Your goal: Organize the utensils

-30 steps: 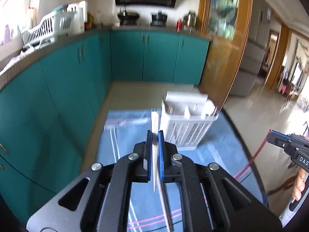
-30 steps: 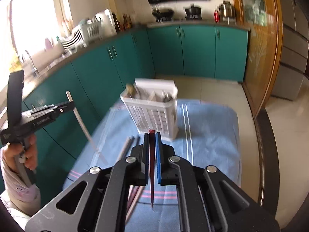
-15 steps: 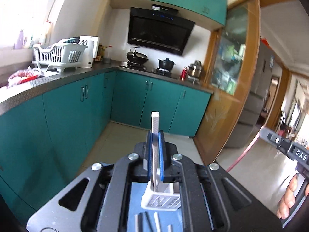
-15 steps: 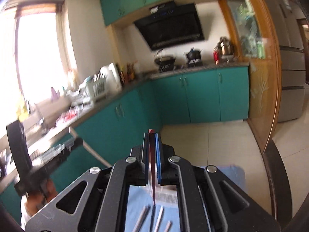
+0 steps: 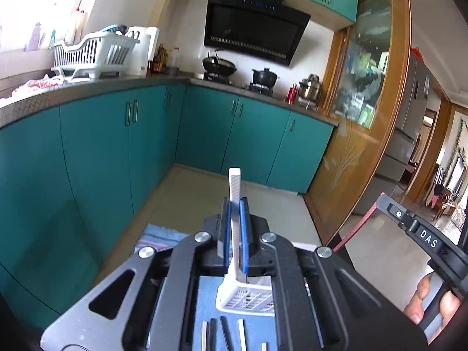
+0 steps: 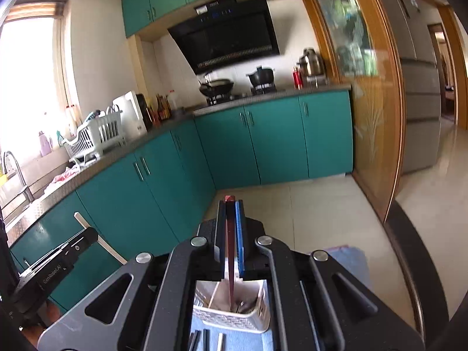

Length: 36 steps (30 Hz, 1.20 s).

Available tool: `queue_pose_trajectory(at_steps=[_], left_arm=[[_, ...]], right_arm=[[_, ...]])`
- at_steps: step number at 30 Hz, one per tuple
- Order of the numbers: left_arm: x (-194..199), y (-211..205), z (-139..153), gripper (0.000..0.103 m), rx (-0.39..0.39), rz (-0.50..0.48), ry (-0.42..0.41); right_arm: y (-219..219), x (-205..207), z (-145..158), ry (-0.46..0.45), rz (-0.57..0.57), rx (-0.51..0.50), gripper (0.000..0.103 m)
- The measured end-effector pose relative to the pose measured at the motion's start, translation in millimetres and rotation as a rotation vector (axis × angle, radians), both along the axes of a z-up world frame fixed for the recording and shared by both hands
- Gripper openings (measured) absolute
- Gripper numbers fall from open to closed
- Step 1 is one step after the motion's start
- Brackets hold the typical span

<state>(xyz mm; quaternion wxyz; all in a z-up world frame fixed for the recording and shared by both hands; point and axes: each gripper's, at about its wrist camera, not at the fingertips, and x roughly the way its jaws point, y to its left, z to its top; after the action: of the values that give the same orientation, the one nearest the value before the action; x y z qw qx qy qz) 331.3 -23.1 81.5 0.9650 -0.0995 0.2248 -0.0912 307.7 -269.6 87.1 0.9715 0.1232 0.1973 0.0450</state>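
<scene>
My left gripper (image 5: 235,204) is shut on a white chopstick (image 5: 235,184) that stands upright, its lower end over the white slotted utensil caddy (image 5: 245,299). My right gripper (image 6: 231,207) is shut on a dark red chopstick (image 6: 231,251) whose lower tip reaches into the same caddy (image 6: 234,318), which holds other utensils. Both grippers are tilted up, high above the blue cloth (image 5: 207,301). The right gripper also shows at the right edge of the left wrist view (image 5: 421,234), the left gripper at the left of the right wrist view (image 6: 58,260).
Several loose chopsticks (image 5: 225,333) lie on the cloth in front of the caddy, also seen in the right wrist view (image 6: 201,339). Teal cabinets (image 5: 96,152) run along the left and back. A wooden-framed glass door (image 5: 368,117) stands at the right.
Both grippers have tilted up from looking down at the table, each keeping its chopstick. The caddy now lies low under the jaws, and the chopsticks' lower ends hang over it.
</scene>
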Motion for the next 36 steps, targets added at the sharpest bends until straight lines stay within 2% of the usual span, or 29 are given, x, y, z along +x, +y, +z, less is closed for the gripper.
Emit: queue_pose_trajectory(at_steps=[7,10,11,12,16,19,21,23,24,26,29,33,36], left_arm=[[-4.2,7.9,-19.3,0.007,-0.009,-0.018,0.035],[-13.4,12.5,-19.1,0.007,-0.007,-0.008,0.023],[-15.7,14.6,-18.2,0.008,-0.011,-0.007,0.017],[-19.9,18.0,-16.8,0.011,-0.015,-0.004,0.010],[-40.0,33.6,-9.3,0.018,-0.039,0.001,-0.014],[-69.1,51.2,-10.5,0.031,-0.010,0.041,-0.039],[-84.3,58.9,-22.8,0.033,0.033,0.068,-0.014],[-95.2,63.3,-49.0,0.033,0.080,0.079,0.052],[-97.3,63.6,-60.6,0.033,0.098,0.076,0.086],[-100.6,59.6,-92.8,0.033,0.136,0.053,0.186],[-108.6,53.6,-142.1,0.035,0.159,0.005,0.332],[-122.4,48.6,-182.8,0.038,0.206,-0.043,0.446],[-131.5,50.5,-195.8,0.043,0.222,-0.048,0.471]], right_arm=[[2.3,-9.0,-17.1,0.028,0.012,-0.063,0.007],[-3.7,-20.1,-16.9,0.017,-0.015,-0.061,0.024],[-7.5,-26.0,-16.3,0.011,-0.024,-0.049,0.034],[-12.1,-33.5,-14.8,0.000,-0.031,-0.032,0.038],[-32.5,-65.2,-11.1,-0.025,-0.050,0.025,0.039],[-46.9,-104.9,-20.3,-0.019,-0.063,0.047,0.039],[-51.0,-119.4,-38.0,0.034,-0.060,0.049,0.039],[-45.7,-118.5,-77.2,0.190,-0.012,0.063,0.039],[-37.7,-111.4,-103.6,0.298,0.029,0.059,0.039],[-19.8,-99.6,-151.0,0.459,0.083,0.045,0.037],[9.2,-90.1,-206.4,0.634,0.152,0.061,0.036],[33.4,-86.1,-229.8,0.679,0.180,0.077,0.036],[44.0,-88.0,-229.6,0.675,0.207,0.068,0.036]])
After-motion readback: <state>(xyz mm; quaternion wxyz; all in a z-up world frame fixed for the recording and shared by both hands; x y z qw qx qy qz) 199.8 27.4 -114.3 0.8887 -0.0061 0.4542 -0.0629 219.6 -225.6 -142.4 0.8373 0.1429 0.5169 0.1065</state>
